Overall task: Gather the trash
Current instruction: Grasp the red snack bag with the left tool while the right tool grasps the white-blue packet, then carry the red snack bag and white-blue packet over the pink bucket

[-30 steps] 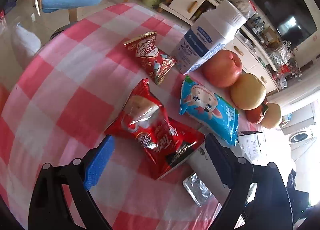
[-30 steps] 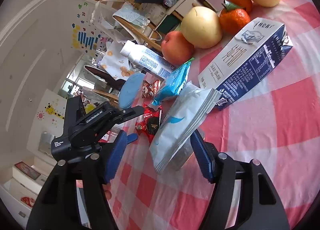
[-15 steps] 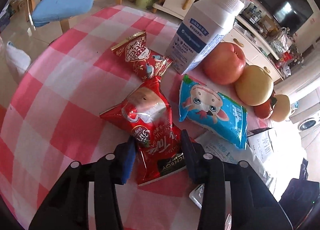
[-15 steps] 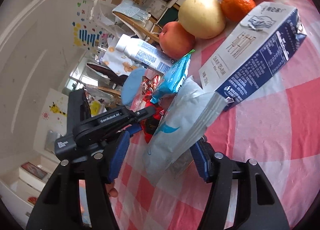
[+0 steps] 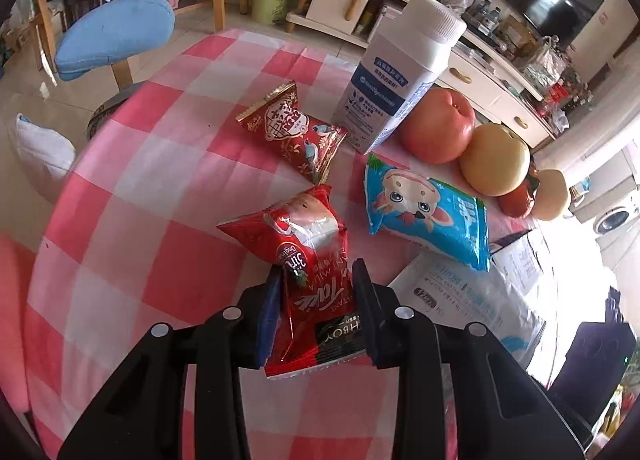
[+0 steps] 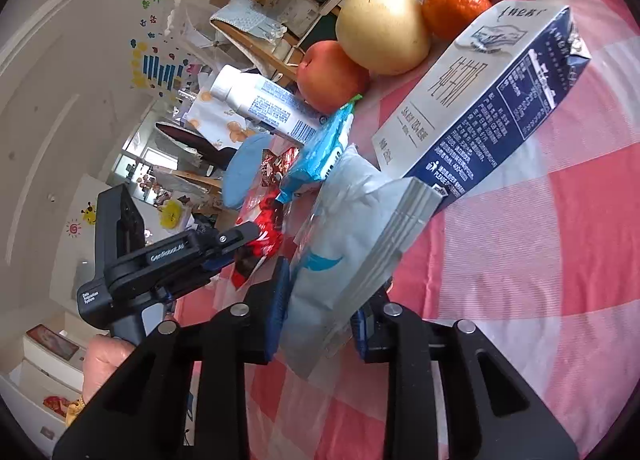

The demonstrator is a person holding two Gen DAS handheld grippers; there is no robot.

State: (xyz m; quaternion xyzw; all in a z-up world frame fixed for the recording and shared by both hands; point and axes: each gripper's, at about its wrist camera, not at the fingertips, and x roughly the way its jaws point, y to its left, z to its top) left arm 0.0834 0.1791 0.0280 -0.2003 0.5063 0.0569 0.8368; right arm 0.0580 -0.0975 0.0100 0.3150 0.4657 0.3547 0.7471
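Note:
My left gripper [image 5: 316, 296] is shut on a red coffee sachet wrapper [image 5: 304, 256] lying on the pink checked tablecloth [image 5: 160, 188]. A red-and-gold snack wrapper [image 5: 296, 132] and a blue cartoon wrapper [image 5: 428, 216] lie beyond it. My right gripper [image 6: 320, 300] is shut on a pale blue-white pouch [image 6: 344, 244], which also shows in the left wrist view [image 5: 476, 300]. The left gripper's body [image 6: 168, 260] shows at the left of the right wrist view, with the red sachet [image 6: 260, 240] in it.
A white-blue bottle [image 5: 396, 80] stands by an apple [image 5: 436, 124], a pear [image 5: 494, 160] and more fruit at the table's far right. A navy-white milk carton [image 6: 488, 92] lies past the pouch. A blue-seated chair [image 5: 116, 36] stands beyond the table edge.
My left gripper has moved onto the red sachet and shut on it. My right gripper has narrowed and shut on the pale pouch.

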